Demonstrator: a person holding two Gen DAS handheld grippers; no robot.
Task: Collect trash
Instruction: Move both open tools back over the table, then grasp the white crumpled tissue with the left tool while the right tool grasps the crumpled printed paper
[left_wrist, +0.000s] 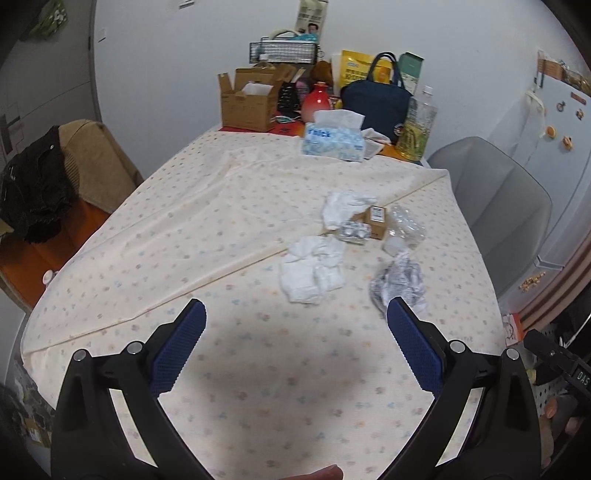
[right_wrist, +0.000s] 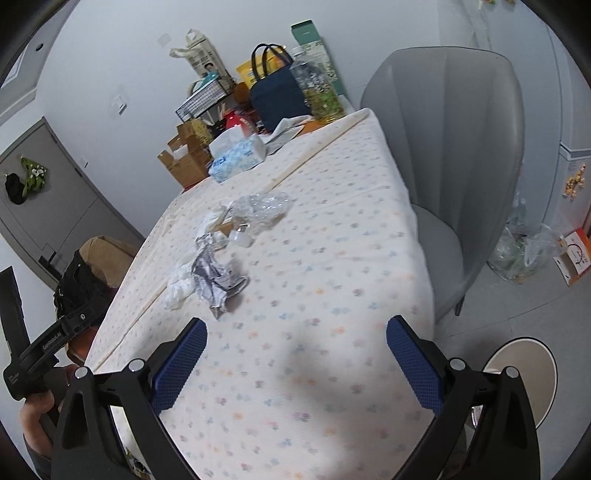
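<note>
Trash lies in a loose heap on the dotted tablecloth (left_wrist: 177, 229): a white crumpled tissue (left_wrist: 310, 271), a second tissue (left_wrist: 341, 206), a small brown box (left_wrist: 376, 220), a foil blister pack (left_wrist: 354, 232), crushed clear plastic (left_wrist: 406, 225) and a crumpled printed wrapper (left_wrist: 400, 282). My left gripper (left_wrist: 295, 314) hovers open just short of the heap, nothing between its blue pads. In the right wrist view the wrapper (right_wrist: 218, 280), tissue (right_wrist: 177, 291) and clear plastic (right_wrist: 262, 210) lie ahead and left of my open right gripper (right_wrist: 295, 330).
At the table's far end stand a tissue box (left_wrist: 332, 140), a cardboard box (left_wrist: 251, 99), a navy bag (left_wrist: 376, 99), a clear bottle (left_wrist: 419, 125) and a red vase (left_wrist: 316, 101). A grey chair (right_wrist: 461, 147) stands at the right side. A round bin (right_wrist: 524, 376) sits on the floor.
</note>
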